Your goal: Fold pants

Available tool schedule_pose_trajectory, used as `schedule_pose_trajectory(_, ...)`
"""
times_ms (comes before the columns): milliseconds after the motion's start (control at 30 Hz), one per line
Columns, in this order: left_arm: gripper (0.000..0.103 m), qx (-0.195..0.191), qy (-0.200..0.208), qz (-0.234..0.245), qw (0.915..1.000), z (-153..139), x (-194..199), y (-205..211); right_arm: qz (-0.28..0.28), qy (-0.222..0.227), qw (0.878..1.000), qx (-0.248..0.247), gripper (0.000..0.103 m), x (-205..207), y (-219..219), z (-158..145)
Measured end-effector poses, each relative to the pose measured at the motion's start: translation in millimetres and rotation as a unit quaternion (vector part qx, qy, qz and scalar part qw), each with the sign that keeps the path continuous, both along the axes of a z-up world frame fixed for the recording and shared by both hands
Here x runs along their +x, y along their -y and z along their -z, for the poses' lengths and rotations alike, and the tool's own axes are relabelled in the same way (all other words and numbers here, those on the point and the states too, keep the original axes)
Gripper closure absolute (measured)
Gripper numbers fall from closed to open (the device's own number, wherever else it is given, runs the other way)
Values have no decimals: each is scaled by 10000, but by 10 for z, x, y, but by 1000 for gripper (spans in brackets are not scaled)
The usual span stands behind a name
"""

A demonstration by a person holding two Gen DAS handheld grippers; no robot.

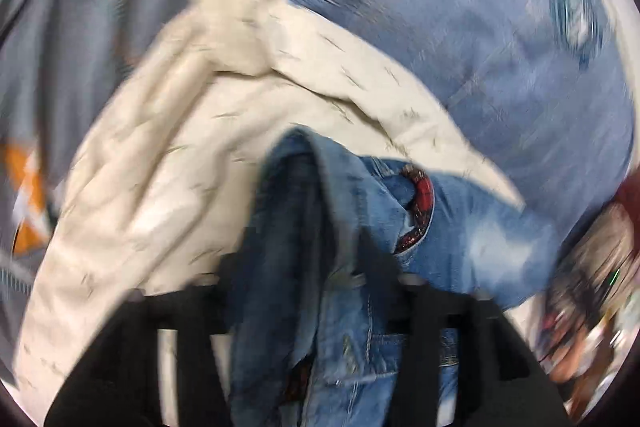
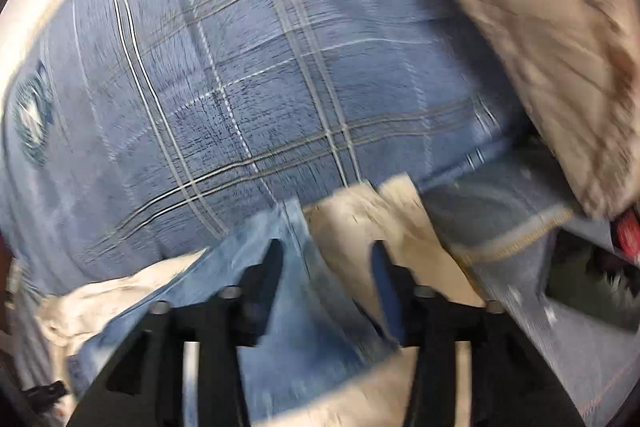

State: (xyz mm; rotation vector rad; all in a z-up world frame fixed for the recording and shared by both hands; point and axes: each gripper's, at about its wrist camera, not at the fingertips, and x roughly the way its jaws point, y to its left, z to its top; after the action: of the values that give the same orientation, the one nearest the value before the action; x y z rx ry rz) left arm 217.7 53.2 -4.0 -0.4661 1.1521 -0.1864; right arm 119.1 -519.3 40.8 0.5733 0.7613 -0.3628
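Observation:
Blue denim jeans (image 1: 320, 267) with a red-lined patch (image 1: 420, 211) hang bunched between the fingers of my left gripper (image 1: 304, 267), which is shut on them. In the right wrist view a light blue part of the jeans (image 2: 280, 291) and cream cloth (image 2: 360, 227) lie between the fingers of my right gripper (image 2: 326, 255). Its jaws stand apart around the cloth. Both views are blurred by motion.
A cream garment with small dark marks (image 1: 180, 147) lies under the jeans. All of it rests on a blue plaid bedspread (image 2: 260, 87) with a round logo (image 1: 576, 15). A tan fuzzy cloth (image 2: 540, 47) lies at the right. Clutter (image 1: 592, 287) sits at the right edge.

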Motion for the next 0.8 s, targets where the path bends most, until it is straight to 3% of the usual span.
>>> schedule_pose_trajectory(67,41,-250,-127,-230,9993,94,-87,-130,-70,-45,9995,310,49,-138,-53,160)
schedule_pose_trajectory(200,42,-601,-521,-221,9966,342,-208,-59,-103,-151,9949,989,49,-398,-53,576)
schedule_pose_trajectory(300,40,-391,-566,-136,9975,393,-246,193,-8,99,9890,1475,49,-337,-85,781)
schedule_pose_trajectory(367,38,-202,-522,-38,9984,352,-256,323,95,314,9874,1549,51,-277,-110,856)
schedule_pose_trajectory(400,38,-128,-488,41,9987,316,-253,393,62,361,9890,1434,58,-220,-136,823)
schedule_pose_trajectory(433,38,-120,-444,105,9989,265,-262,439,-3,323,9916,1253,98,-174,-161,783)
schedule_pose_trajectory(467,38,-132,-375,142,9991,226,-268,466,-68,351,9948,950,100,-147,-200,669)
schedule_pose_trajectory(500,38,-94,-258,178,9995,151,-294,469,-119,746,9944,737,100,-201,-234,494)
schedule_pose_trajectory(567,39,168,-24,185,9997,82,-320,481,-27,1006,9929,629,100,-249,-240,410)
schedule_pose_trajectory(600,40,410,-4,174,9990,123,-301,507,53,801,9955,496,100,-207,-227,464)
schedule_pose_trajectory(667,49,822,-361,256,9956,370,-209,548,108,-195,9990,390,100,-11,-189,809)
schedule_pose_trajectory(700,49,918,-450,320,9942,473,-173,577,101,-286,9983,502,101,7,-180,899)
schedule_pose_trajectory(733,49,1029,-256,341,9938,406,-203,596,187,-122,9986,490,101,-47,-184,869)
schedule_pose_trajectory(800,53,1006,-257,454,9936,283,-267,577,257,27,9983,518,90,-162,-223,707)
